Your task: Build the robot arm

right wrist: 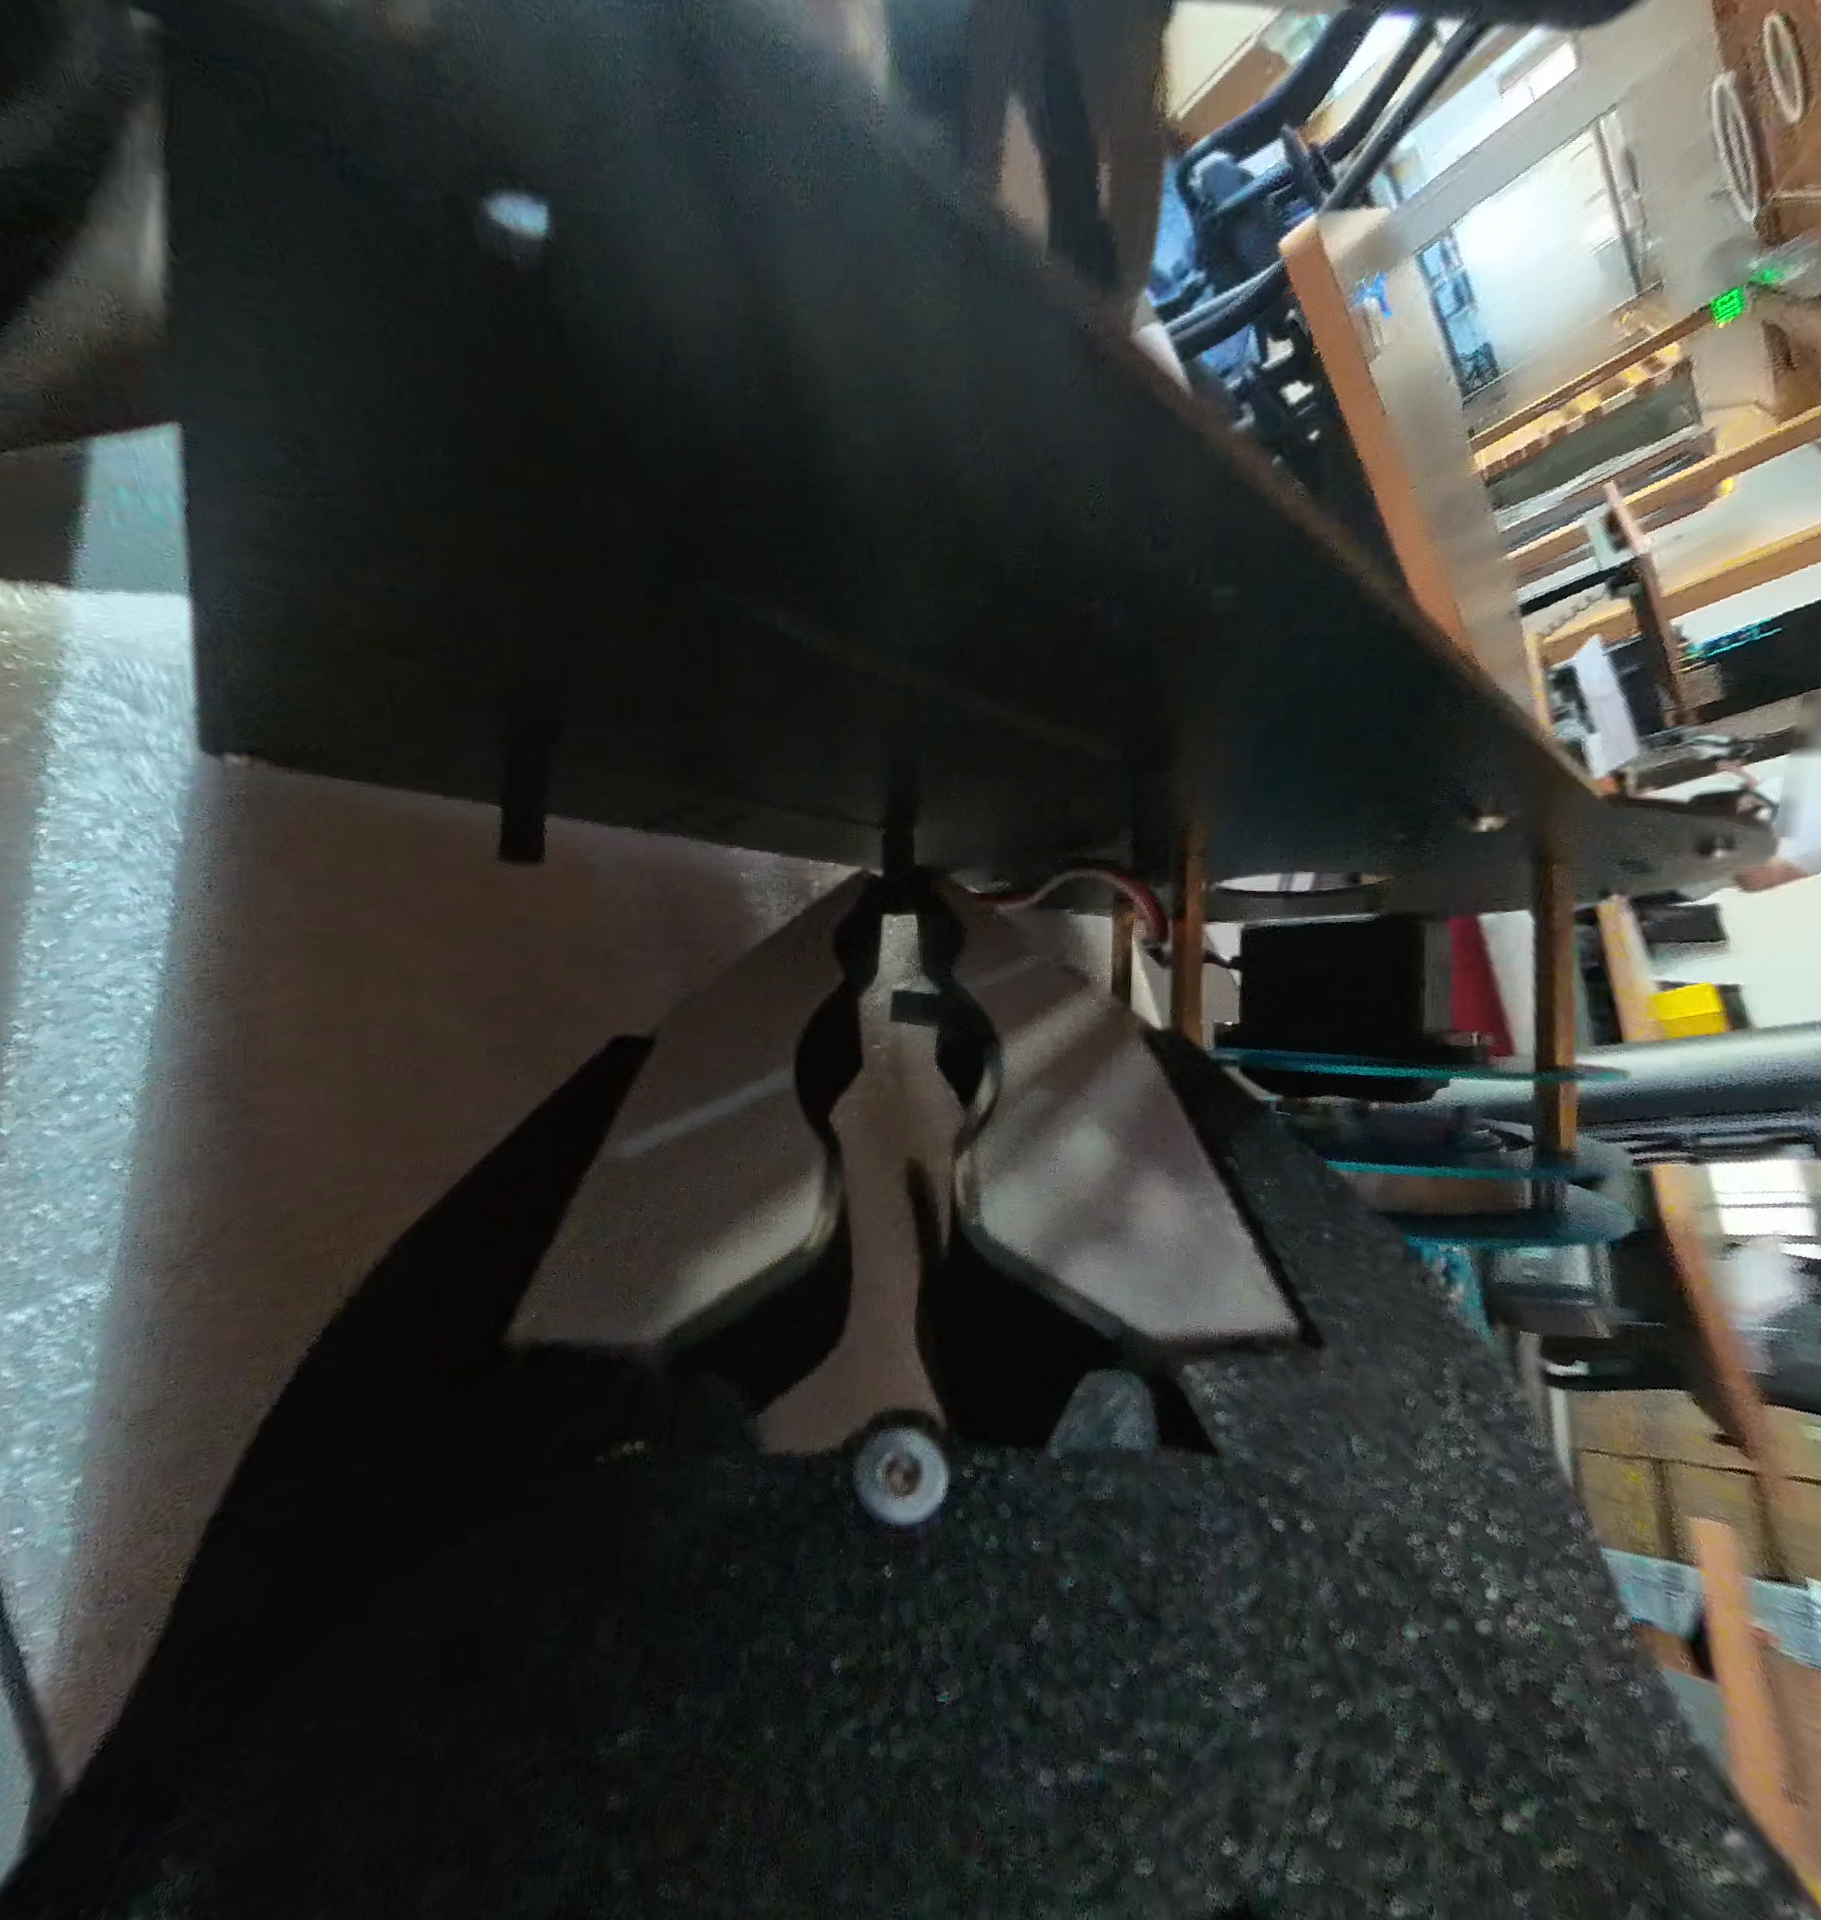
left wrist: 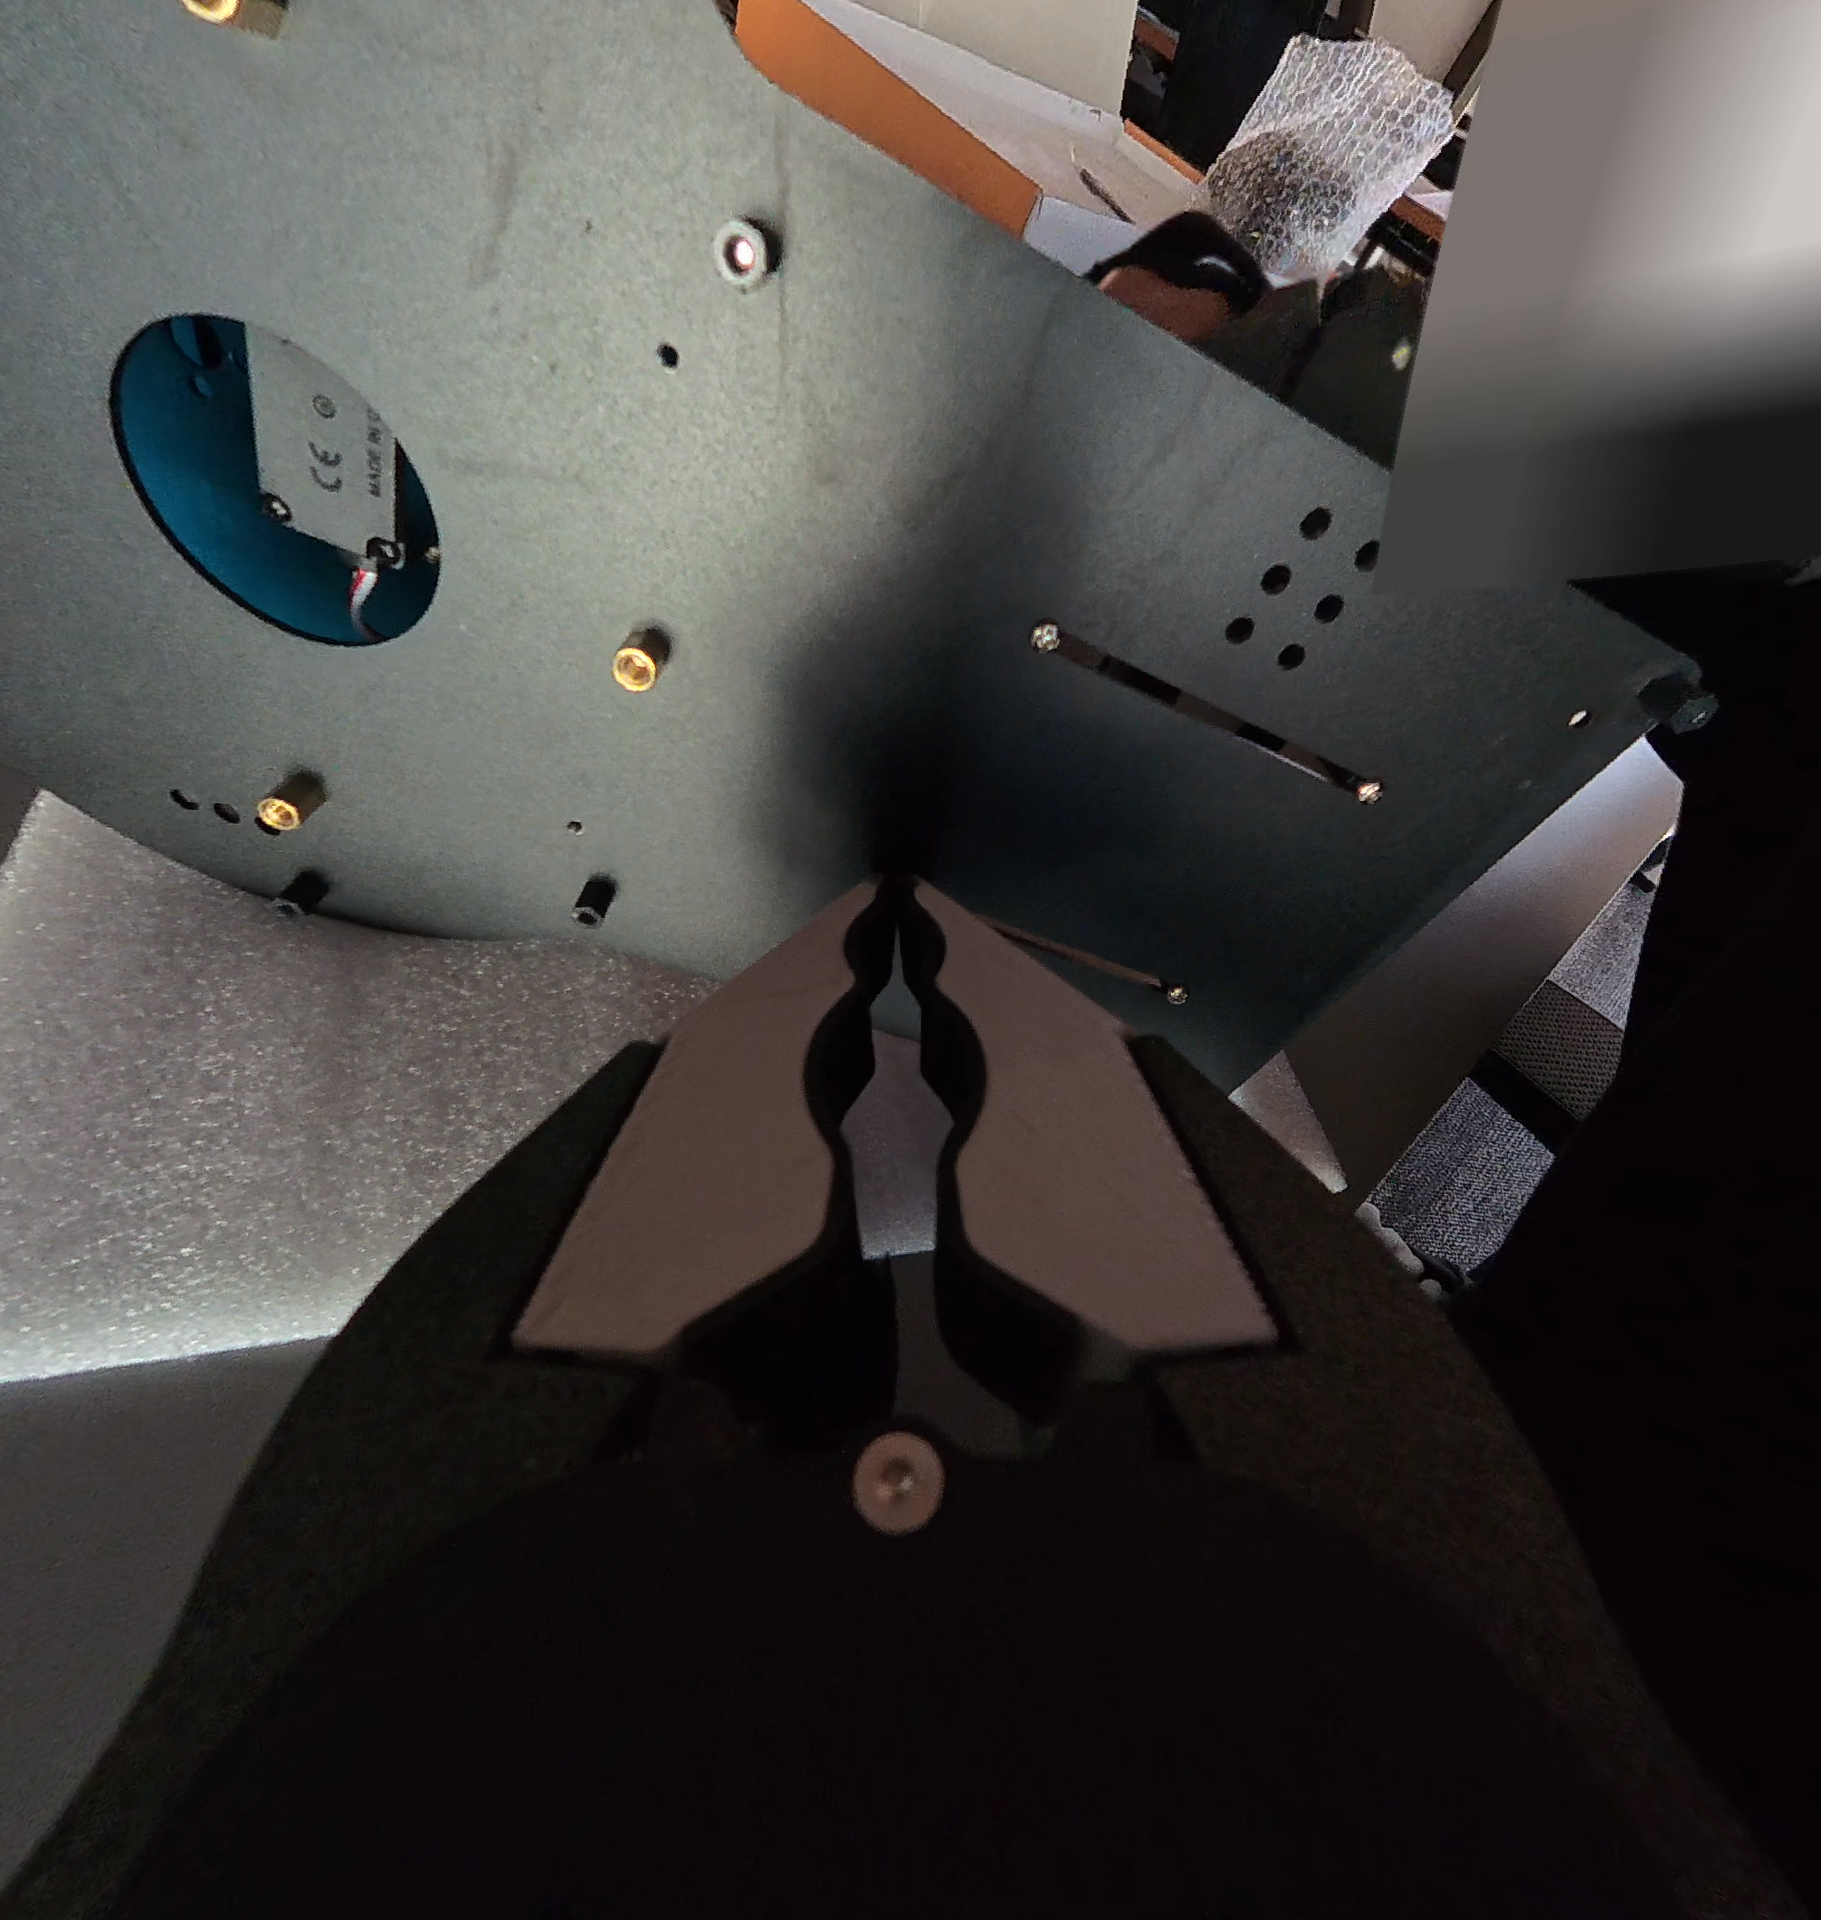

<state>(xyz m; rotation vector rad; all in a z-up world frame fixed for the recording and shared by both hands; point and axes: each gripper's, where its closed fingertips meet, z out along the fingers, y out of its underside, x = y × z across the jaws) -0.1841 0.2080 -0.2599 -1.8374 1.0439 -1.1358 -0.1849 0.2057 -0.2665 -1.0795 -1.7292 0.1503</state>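
A dark grey metal chassis plate (left wrist: 573, 468) is held tilted above a white foam sheet (left wrist: 210, 1091). It has a round cutout (left wrist: 272, 478), brass standoffs (left wrist: 641, 665) and slots. My left gripper (left wrist: 895, 894) is shut on the plate's lower edge. In the right wrist view the plate (right wrist: 677, 520) is seen nearly edge-on from below. My right gripper (right wrist: 903, 894) is closed around a short black post (right wrist: 901, 821) at the plate's edge. A black motor (right wrist: 1332, 987), red and white wires (right wrist: 1072, 888) and blue circuit boards (right wrist: 1457, 1164) hang under the plate to the right.
The foam sheet (right wrist: 75, 935) lies on a table under the plate. Bubble wrap (left wrist: 1321, 156) and dark items lie behind the plate. Cardboard boxes (right wrist: 1664, 1507) and shelving stand to the right. A person (right wrist: 1820, 810) is far off. Only a small space, under 4 cm, lies between the two pairs of fingers. The left tips stand about 11 cm off the round cutout (left wrist: 272, 478).
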